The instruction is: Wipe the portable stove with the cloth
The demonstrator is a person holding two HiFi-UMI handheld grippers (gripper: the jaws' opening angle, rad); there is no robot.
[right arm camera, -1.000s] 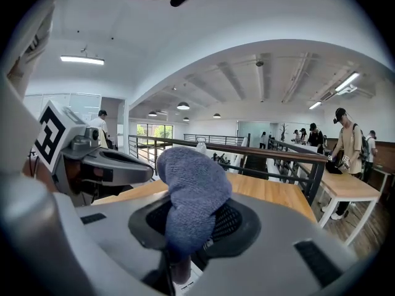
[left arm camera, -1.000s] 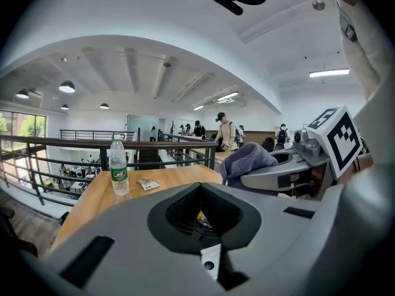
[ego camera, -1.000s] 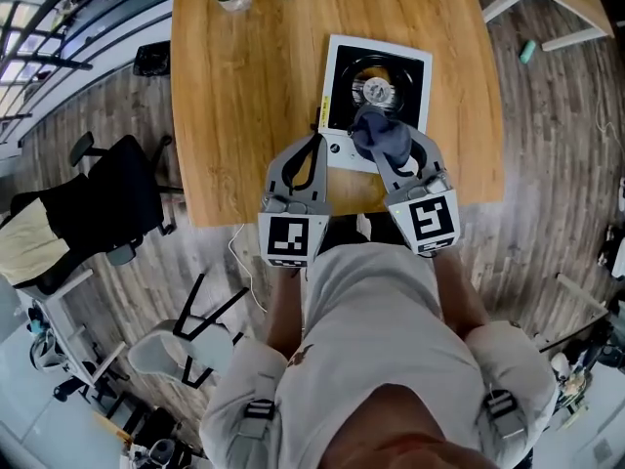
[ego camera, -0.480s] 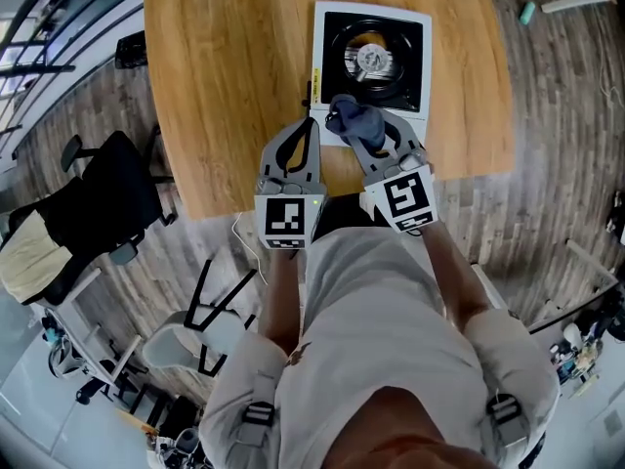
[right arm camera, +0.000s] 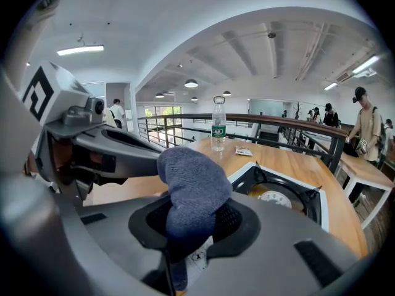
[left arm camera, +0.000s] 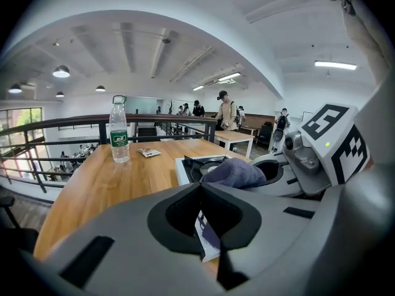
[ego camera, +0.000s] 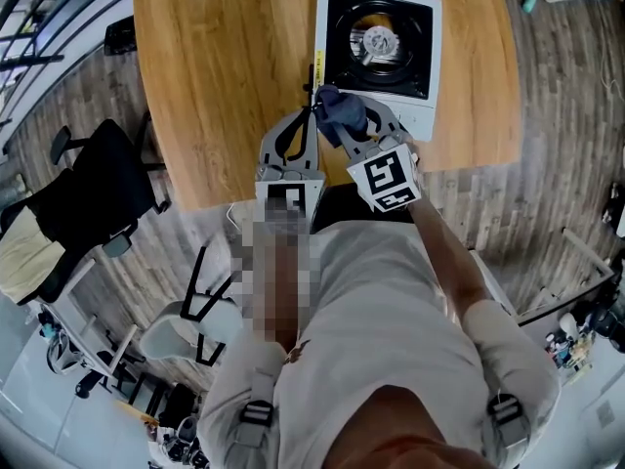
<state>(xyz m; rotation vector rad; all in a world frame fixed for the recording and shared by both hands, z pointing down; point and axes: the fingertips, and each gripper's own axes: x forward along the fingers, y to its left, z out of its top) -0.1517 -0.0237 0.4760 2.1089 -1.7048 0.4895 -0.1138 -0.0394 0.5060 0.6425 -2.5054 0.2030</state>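
Portable stove sits on wooden table, white casing, black top, round burner at its centre inside pronged pan supports. Cloth, blue-grey and bunched into a lump, is over the stove's near left corner; contact with the casing cannot be told from any view. Right gripper is clamped on the cloth: its own view shows the fabric pinched between the jaws and bulging out past the tips towards the stove. Left gripper hangs just off the stove's left edge, jaws pressed together on nothing, its tips very near the right gripper and the cloth. Water bottle stands well beyond the stove's far left side, out of the working path. Risks as judged: the cloth is a tight wad, so only a small face would meet the surface and the hard jaw tips could scrape the casing if pressed low. Nothing braces the stove, so a firm stroke may slide it across the table. Loose fabric dragged over the burner could catch on the prongs and pull free of the grip. The grippers sit close enough to knock together on a leftward stroke
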